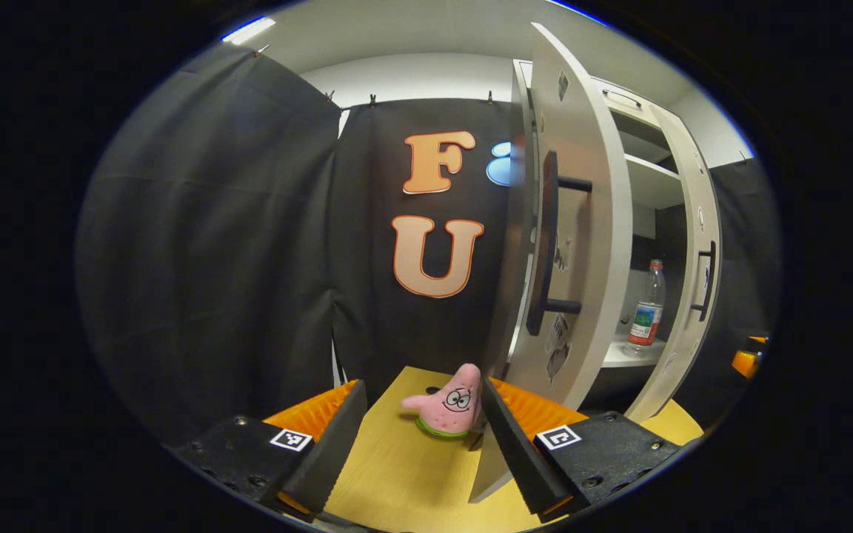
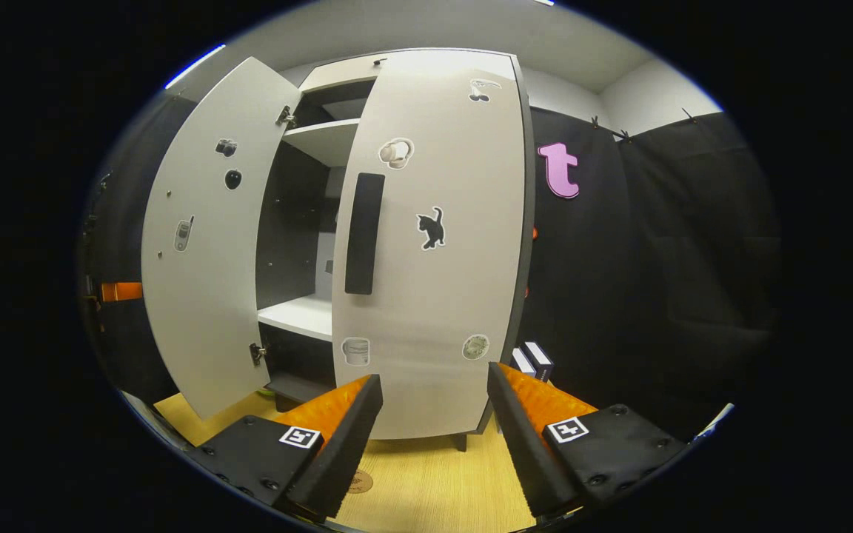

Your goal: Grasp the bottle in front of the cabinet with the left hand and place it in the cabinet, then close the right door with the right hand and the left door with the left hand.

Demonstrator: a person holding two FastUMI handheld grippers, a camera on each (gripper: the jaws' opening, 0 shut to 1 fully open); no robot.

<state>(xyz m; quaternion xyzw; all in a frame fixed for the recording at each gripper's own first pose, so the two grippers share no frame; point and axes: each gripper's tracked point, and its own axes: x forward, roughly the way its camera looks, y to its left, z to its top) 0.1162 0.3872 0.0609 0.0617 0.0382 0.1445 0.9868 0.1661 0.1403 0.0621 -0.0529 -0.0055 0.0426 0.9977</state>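
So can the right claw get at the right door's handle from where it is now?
Probably yes. The right claw is open and empty, facing the right door, whose handle sits above it with nothing between them.

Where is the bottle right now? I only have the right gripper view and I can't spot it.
Observer: The bottle stands upright on the cabinet's lower shelf, seen between the two doors in the left gripper view.
Operator: Is the left gripper holding anything?
Observer: No. The left gripper has its fingers apart and empty.
Operator: Anything in front of it?
Observer: A pink star plush toy lies on the wooden surface, beside the left door.
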